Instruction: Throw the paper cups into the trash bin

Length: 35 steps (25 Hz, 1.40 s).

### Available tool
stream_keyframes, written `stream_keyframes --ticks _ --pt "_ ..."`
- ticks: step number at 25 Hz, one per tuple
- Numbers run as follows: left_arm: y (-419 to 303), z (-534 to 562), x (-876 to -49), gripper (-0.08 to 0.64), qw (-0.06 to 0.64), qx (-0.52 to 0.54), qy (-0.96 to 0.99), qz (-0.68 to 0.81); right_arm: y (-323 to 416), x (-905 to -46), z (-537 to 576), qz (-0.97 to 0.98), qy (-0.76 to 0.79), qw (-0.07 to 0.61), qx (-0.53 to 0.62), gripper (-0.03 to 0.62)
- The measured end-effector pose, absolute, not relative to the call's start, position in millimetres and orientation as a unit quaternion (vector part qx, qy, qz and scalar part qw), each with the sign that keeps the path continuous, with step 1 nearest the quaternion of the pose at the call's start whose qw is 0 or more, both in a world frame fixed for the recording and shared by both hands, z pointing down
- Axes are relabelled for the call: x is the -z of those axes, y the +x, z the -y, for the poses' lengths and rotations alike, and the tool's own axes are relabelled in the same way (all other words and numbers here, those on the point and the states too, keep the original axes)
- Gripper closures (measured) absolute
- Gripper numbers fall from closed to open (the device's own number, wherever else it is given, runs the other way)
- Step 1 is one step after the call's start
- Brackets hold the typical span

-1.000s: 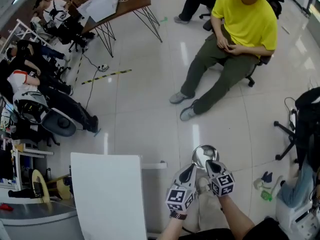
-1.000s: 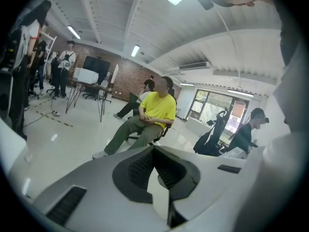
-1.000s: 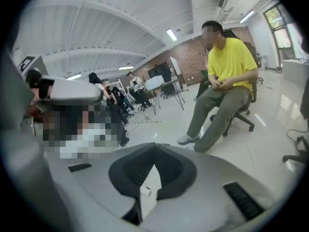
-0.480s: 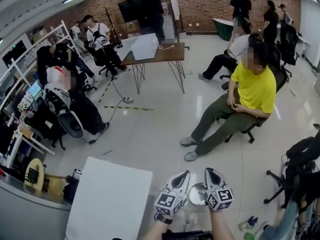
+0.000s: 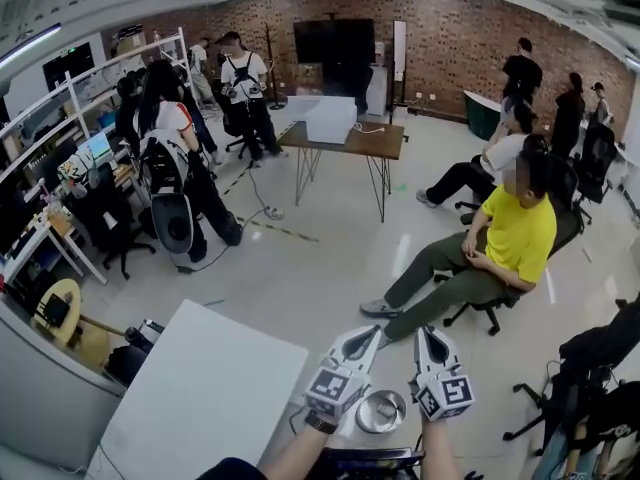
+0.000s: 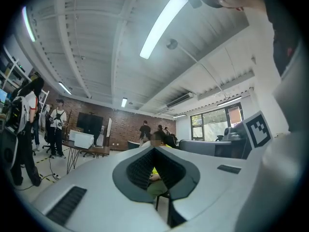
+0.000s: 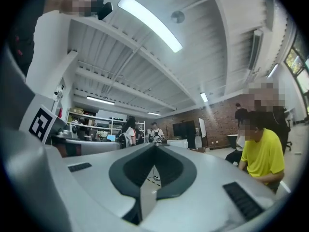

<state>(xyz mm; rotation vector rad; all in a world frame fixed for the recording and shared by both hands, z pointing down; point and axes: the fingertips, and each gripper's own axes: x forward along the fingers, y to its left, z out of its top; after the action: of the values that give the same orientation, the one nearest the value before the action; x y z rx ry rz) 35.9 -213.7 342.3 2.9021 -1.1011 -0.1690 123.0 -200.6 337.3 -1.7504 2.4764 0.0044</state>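
Observation:
No paper cup shows in any view. A round shiny metal trash bin (image 5: 381, 411) stands on the floor at the bottom of the head view, between and below my two grippers. My left gripper (image 5: 370, 334) is held up over the bin's left side, shut, with nothing in it. My right gripper (image 5: 426, 332) is over the bin's right side, also shut and empty. In the left gripper view the left gripper (image 6: 155, 148) points level into the room, tips together. The right gripper (image 7: 155, 145) does the same in its own view.
A white table (image 5: 200, 398) stands just left of the grippers. A person in a yellow shirt (image 5: 515, 238) sits on a chair ahead at the right, legs stretched toward me. A wooden desk (image 5: 345, 140) and several people are farther back. A black chair (image 5: 590, 368) is at the right.
The head view has swung up from the floor to the whole room. The grippers and the bin now sit lower in it; both grippers stay shut.

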Motion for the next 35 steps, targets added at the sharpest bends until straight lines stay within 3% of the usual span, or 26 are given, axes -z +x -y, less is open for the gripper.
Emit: stream_keyframes --ticks 35 --pt "21 211 -316 0.557 0.013 0.064 0.927 0.369 103 -321 205 -0.825 -0.563 0.044 0.003 0.590"
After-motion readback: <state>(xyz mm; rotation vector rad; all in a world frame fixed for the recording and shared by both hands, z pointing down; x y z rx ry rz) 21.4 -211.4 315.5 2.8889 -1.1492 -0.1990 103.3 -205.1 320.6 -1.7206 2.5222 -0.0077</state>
